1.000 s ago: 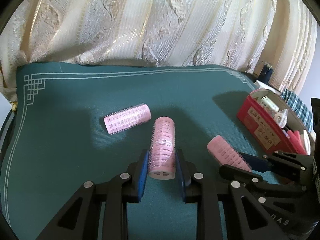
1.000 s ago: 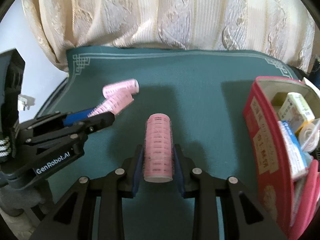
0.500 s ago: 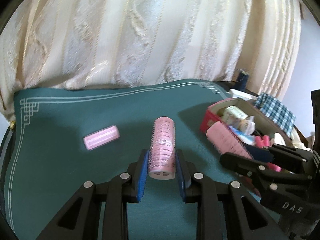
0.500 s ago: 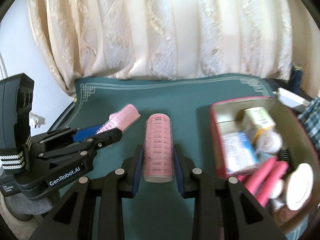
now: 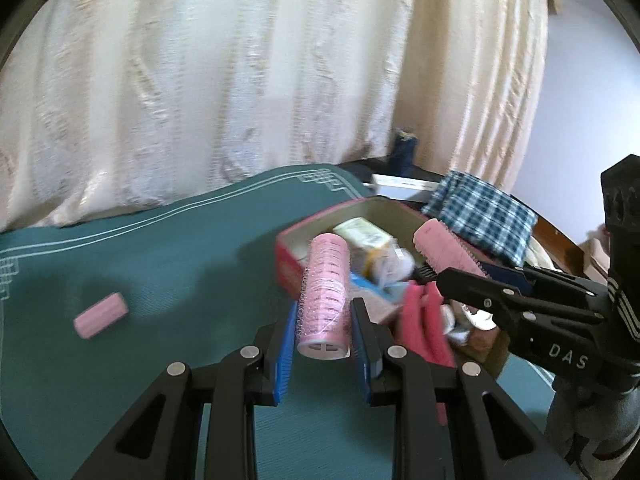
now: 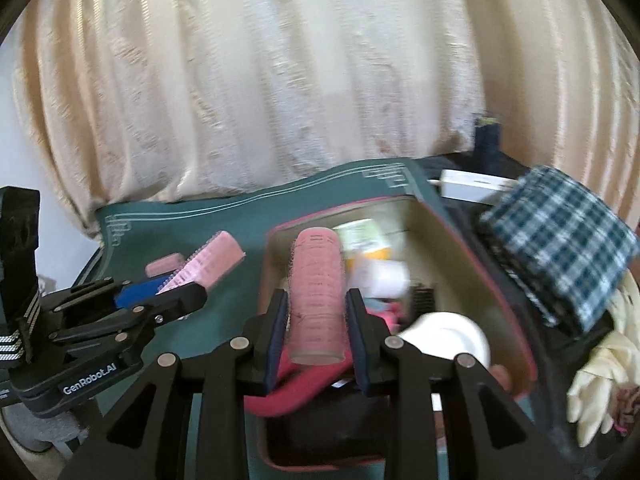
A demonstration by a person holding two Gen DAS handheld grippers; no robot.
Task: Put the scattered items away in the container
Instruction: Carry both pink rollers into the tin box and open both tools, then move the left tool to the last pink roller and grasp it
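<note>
While both grippers are hanging near the red box [image 6: 516,344], each one is clenching a pink hair roller of its own. The left gripper [image 5: 323,338] is pinching a light roller [image 5: 325,292] between its blue pads [image 5: 285,354], the roller lying lengthwise between the fingers with its open white end facing the camera and its far end reaching over the box's near-left corner. The right gripper [image 6: 316,330] is squeezing a darker roller [image 6: 318,292] the same way, and that one is sitting directly above the box's interior. Inside the box, cartons, a white round lid [image 6: 448,340] and pink items are lying jumbled together, blurred. A third roller [image 5: 101,315] is lying alone on the green mat [image 5: 160,248], well apart from the box on its left. Beside the box's far side a folded plaid cloth [image 6: 560,240] is resting, with a white flat object [image 6: 468,184] and a dark spool [image 6: 487,136] behind it near the cream curtain [image 5: 240,80]. From the right view, the left gripper [image 6: 188,280] is showing at the left edge, holding its roller [image 6: 212,260] over the mat just beside the box.
</note>
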